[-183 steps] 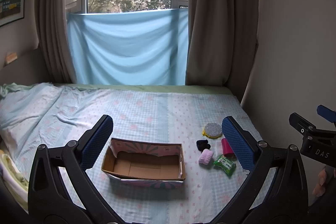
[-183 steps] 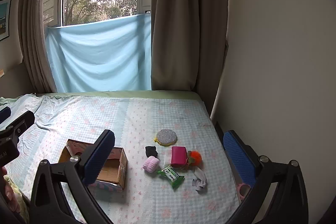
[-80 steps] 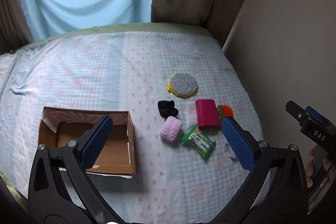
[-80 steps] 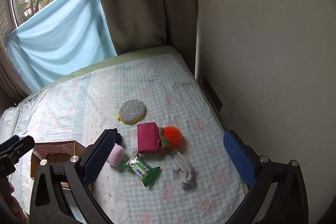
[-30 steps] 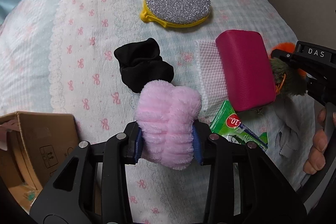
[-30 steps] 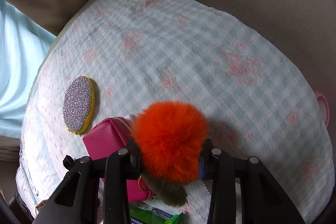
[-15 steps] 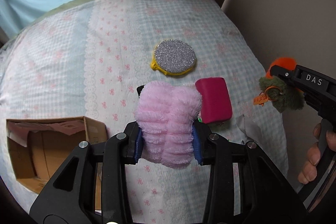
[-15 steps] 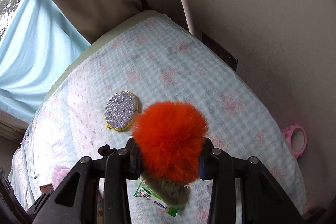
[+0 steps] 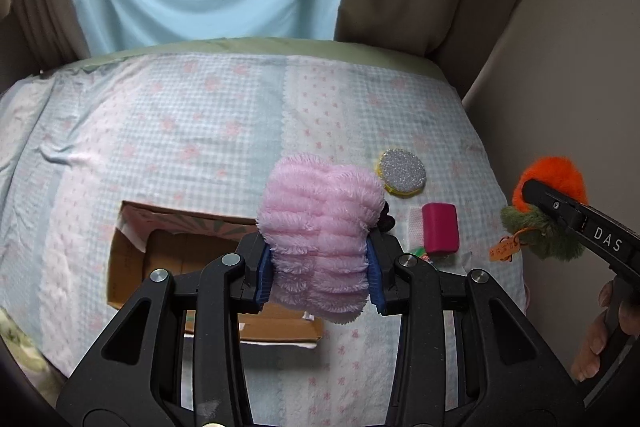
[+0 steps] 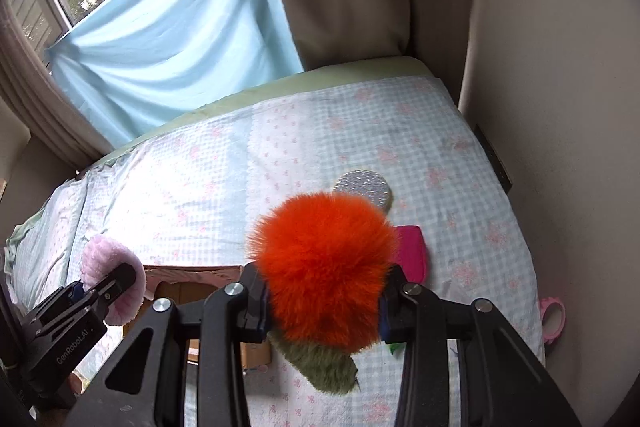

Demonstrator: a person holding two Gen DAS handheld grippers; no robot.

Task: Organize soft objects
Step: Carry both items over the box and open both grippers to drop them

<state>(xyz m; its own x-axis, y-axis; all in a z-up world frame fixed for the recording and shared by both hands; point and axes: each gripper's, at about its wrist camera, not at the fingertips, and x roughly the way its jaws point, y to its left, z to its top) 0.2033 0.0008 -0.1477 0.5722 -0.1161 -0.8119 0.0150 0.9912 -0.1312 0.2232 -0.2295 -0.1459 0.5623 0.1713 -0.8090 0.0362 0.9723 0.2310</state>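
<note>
My left gripper (image 9: 318,277) is shut on a fluffy pink roll (image 9: 320,231) and holds it in the air above the bed, just right of the open cardboard box (image 9: 168,259). It also shows in the right wrist view (image 10: 110,267). My right gripper (image 10: 322,301) is shut on an orange pompom with a green furry tail (image 10: 324,267), also lifted; it shows in the left wrist view (image 9: 548,187) at the far right. The box (image 10: 192,287) lies below and left of the pompom.
On the checked bedsheet (image 9: 180,131) lie a silver round pad with a yellow rim (image 9: 402,173), a magenta pouch (image 9: 440,227), a black scrunchie (image 9: 386,219) and a green packet (image 9: 422,255). A pink mirror (image 10: 554,319) lies at the bed's right edge by the wall.
Both grippers have lifted higher and swung left with their loads. The box now sits directly behind the pink roll, and the items on the bed look smaller.
</note>
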